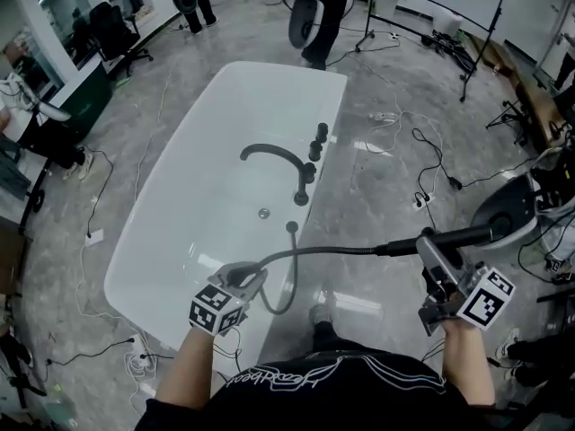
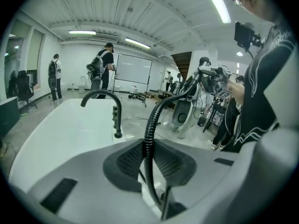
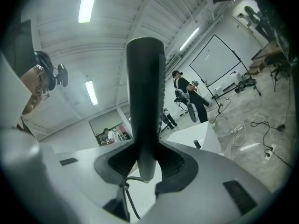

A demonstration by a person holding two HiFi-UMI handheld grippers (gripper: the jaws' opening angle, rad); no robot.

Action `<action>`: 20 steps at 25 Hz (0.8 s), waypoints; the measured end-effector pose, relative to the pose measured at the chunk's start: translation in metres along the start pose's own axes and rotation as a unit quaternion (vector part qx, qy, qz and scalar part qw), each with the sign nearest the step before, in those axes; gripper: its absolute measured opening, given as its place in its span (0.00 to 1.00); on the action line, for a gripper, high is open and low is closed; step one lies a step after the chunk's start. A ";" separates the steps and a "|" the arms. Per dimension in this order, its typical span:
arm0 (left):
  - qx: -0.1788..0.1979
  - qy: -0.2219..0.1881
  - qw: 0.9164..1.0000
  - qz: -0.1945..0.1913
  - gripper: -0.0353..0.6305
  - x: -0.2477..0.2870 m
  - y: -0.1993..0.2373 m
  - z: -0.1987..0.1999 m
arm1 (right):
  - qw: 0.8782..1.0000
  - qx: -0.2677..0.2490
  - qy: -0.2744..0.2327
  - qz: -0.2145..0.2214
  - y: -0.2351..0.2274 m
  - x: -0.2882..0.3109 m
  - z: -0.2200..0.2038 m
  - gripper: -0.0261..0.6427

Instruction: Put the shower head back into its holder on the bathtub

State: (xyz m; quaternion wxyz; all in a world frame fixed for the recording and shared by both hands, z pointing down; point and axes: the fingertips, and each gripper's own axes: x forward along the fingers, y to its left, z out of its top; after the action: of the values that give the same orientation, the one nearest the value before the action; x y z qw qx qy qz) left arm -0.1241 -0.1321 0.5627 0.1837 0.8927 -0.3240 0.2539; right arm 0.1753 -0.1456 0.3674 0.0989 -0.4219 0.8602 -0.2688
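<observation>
Carry step: right claw (image 1: 430, 244) clenched on shower head (image 1: 467, 234), held right of tub (image 1: 171, 241), over floor; left claw (image 1: 251, 280) clenched on hose (image 1: 332, 250) at near rim. Next, prob.: swing head left to fittings by faucet (image 1: 274, 154) & seat it in holder, keeping hose slack.
</observation>
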 end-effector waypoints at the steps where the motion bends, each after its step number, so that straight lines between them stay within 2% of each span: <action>1: 0.001 -0.006 1.000 0.007 0.15 -0.001 0.007 0.010 | 1.000 0.001 0.001 0.002 -0.002 0.004 0.002 0.24; 6: 0.013 -0.033 0.999 0.037 0.15 -0.003 0.037 0.063 | 1.000 0.008 -0.009 0.025 -0.013 0.018 0.015 0.24; 12: -0.003 -0.069 0.995 0.069 0.15 -0.008 0.075 0.127 | 0.999 0.011 -0.011 0.052 -0.025 0.037 0.033 0.24; 20: 0.022 -0.106 0.989 0.099 0.15 -0.005 0.100 0.196 | 0.996 0.003 -0.015 0.089 -0.041 0.057 0.063 0.24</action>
State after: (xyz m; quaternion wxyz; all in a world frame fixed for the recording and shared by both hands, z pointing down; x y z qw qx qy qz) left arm -0.1287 -0.2982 0.4185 0.1031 0.8817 -0.4230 0.1820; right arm 0.1925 -0.2345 0.3406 0.1369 -0.3475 0.8920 -0.2546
